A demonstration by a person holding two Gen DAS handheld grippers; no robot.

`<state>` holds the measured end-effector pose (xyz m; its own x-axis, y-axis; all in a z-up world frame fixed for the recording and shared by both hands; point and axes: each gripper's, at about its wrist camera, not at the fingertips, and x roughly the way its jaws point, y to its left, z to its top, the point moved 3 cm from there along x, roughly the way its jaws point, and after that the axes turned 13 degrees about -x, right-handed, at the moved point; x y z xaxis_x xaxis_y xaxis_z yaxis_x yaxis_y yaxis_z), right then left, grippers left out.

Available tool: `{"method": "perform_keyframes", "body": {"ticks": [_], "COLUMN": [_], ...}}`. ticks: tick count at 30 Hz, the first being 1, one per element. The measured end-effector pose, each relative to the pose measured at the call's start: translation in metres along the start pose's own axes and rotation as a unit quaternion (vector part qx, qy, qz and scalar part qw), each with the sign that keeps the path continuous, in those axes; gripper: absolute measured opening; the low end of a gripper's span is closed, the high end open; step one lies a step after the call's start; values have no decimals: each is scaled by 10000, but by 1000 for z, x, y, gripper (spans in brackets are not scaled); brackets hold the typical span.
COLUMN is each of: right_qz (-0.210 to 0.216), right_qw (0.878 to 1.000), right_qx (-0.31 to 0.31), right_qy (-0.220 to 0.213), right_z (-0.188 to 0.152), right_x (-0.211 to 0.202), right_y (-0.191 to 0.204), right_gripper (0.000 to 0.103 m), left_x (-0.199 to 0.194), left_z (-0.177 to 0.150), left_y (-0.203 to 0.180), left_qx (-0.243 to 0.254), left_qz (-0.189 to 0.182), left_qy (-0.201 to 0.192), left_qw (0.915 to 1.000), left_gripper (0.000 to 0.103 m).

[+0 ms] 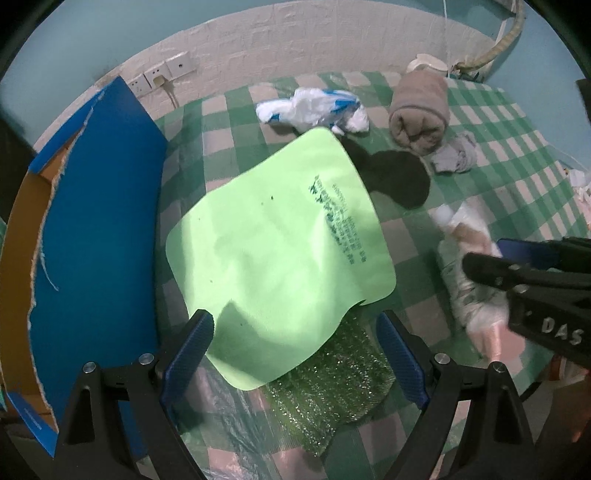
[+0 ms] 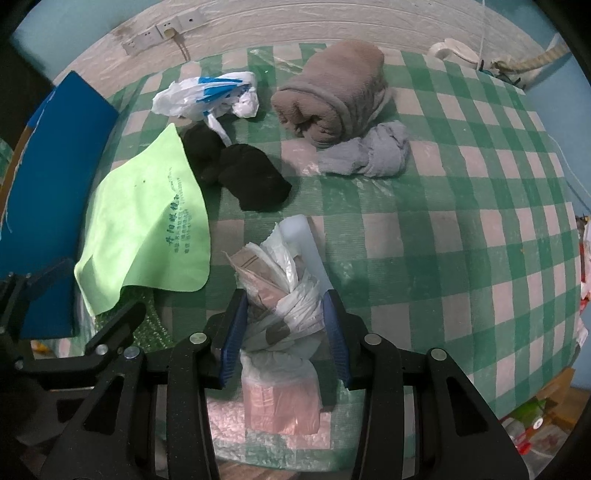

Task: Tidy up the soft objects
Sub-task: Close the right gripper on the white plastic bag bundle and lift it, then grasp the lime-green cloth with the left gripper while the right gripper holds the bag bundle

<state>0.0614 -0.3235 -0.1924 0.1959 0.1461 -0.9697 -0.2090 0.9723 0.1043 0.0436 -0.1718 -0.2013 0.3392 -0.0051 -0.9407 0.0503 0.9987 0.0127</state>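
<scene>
My right gripper (image 2: 286,328) has its jaws around the knotted plastic bag bundle (image 2: 280,314) at the near edge of the checked table (image 2: 443,240), so I think I'm picking it up. Next I should lift it toward the blue box (image 1: 99,221). My left gripper (image 1: 295,354) hangs wide open over the green cloth (image 1: 273,251). Only the right view shows the knot in the grey sock (image 2: 369,155).

I see a green-and-white checked tablecloth (image 2: 461,206) covering the table, with a clear plastic film over it. A blue cardboard box (image 1: 96,229) with a torn edge stands at the left side. On the white textured wall (image 2: 332,26) behind sit wall sockets (image 1: 162,74), one with a plug in it. A striped hose (image 1: 506,40) hangs in the far right corner.
</scene>
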Motion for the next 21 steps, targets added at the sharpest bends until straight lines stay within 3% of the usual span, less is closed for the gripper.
{"method": "perform_keyframes", "body": {"ticks": [6, 11, 13, 18, 21], "right_qz": [32, 44, 44, 37, 13], "right_qw": [10000, 10000, 10000, 10000, 10000], "right_qx": [0, 7, 21, 9, -17], "right_qy": [-3, -1, -5, -2, 16], "right_z": [-3, -3, -2, -3, -3], "right_x": [-3, -3, -2, -2, -1], "right_y": [-1, -1, 0, -1, 0], "right_gripper": [41, 41, 41, 41, 41], "left_x": [6, 11, 13, 12, 9], "left_z": [-1, 4, 6, 10, 10], "left_y": [0, 5, 8, 16, 17], "left_qx": [-13, -270, -327, -505, -580], "left_qz": [61, -66, 21, -8, -152], "left_qy": [55, 163, 148, 122, 140], "left_qw": [10000, 9995, 9994, 9986, 9981], "left_gripper": [89, 72, 60, 47, 31]}}
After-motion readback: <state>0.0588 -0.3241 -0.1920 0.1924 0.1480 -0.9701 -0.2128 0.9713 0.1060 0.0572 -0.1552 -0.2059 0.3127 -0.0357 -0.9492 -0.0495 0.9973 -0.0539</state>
